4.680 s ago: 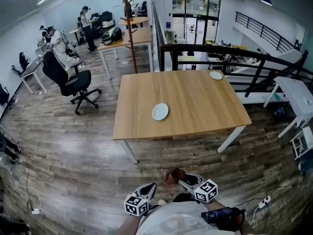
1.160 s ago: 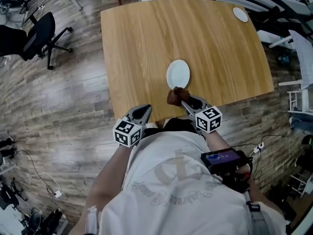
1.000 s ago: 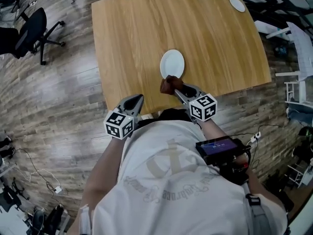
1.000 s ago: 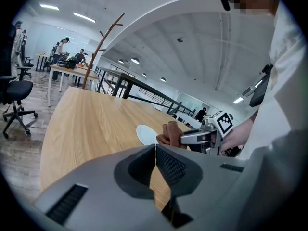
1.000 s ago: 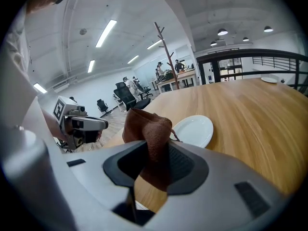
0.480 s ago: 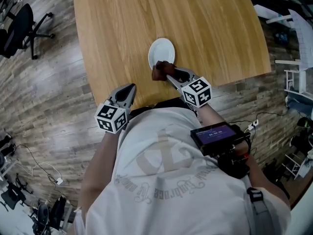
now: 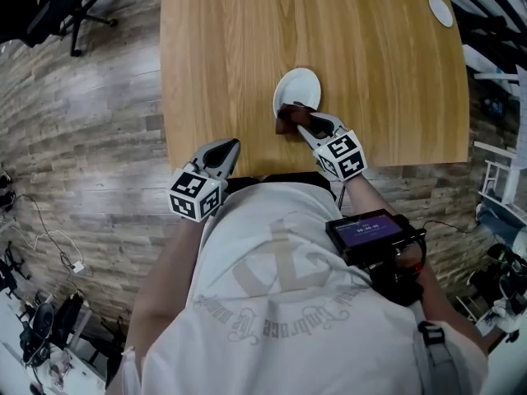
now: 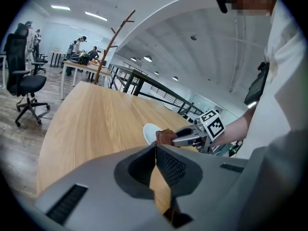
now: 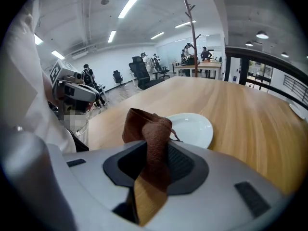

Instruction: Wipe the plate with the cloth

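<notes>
1. Your right claw [image 9: 151, 150] is clamped on the brown cloth [image 9: 147, 129]. A wad bunches above the jaw tips and a tail runs down between them.
2. Your left claw [image 8: 155, 150] has its jaws together with nothing between them. It hangs over the near edge of the bench [image 7: 214, 48], off to the left of the work.
3. The white plate [image 7: 298, 89] lies flat on the bench, close to the near edge and about mid-width. Seen from the head, the cloth wad overlaps the plate's near rim. No view settles whether it is pressing down or just above the rim.
4. Judged step: the approach is done and wiping is at its very start, with most of the plate's face not yet covered.
5. Next move, as judged: lower the wad onto the plate's face and sweep across it with light pressure. The plate sits loose on smooth wood and may slide. The left claw is free to steady the rim.
6. What each view adds:
   - The right gripper view shows the grip itself and the plate's bare face beyond the wad. In the head view the marker cube hides the grip.
   - The left gripper view shows the cloth low against the rim from the side.
   - Only the head view shows a second plate [image 7: 440, 11] at the far right corner, well apart.
</notes>
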A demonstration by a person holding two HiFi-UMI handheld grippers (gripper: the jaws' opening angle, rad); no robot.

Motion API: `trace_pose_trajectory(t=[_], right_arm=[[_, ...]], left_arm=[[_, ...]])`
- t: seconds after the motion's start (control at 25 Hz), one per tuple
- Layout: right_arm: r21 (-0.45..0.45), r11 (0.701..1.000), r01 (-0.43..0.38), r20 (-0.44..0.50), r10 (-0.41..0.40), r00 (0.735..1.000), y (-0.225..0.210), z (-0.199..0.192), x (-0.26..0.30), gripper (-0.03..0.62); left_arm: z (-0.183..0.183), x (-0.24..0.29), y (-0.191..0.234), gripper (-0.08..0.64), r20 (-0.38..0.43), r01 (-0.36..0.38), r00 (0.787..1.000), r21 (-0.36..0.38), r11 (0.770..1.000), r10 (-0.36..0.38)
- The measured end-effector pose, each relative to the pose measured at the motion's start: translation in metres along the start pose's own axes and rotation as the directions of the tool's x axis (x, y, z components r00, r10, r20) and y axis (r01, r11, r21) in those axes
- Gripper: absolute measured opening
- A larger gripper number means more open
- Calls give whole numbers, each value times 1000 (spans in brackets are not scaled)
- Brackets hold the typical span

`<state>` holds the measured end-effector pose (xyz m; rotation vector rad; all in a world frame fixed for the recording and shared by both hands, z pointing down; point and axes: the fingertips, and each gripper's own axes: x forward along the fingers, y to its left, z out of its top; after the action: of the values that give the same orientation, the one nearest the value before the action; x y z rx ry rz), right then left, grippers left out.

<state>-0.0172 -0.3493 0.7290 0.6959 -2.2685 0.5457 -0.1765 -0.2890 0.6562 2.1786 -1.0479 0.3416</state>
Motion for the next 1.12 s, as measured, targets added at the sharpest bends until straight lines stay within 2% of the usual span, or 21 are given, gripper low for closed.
trace_pose_trajectory(t=[0.28,0.44,0.64,1.12], right_arm=[[-49,997,-56,41,58,997,17,40,27,127],[-19,998,-57,54,58,997,16,60,47,127],[20,1000,-9,10,9,1000,4,49,45,127],[72,987,147,-21,-146,989,-52,8,-11,127]], left_arm=[[-5,-13,12,14,17,-47,999,-36,998,48],[-5,-14,15,14,18,-45,999,-40,998,46],[-6,-15,16,14,12,-36,999,-33,999,36],[8,5,6,12,15,15,1000,2,1000,-15]])
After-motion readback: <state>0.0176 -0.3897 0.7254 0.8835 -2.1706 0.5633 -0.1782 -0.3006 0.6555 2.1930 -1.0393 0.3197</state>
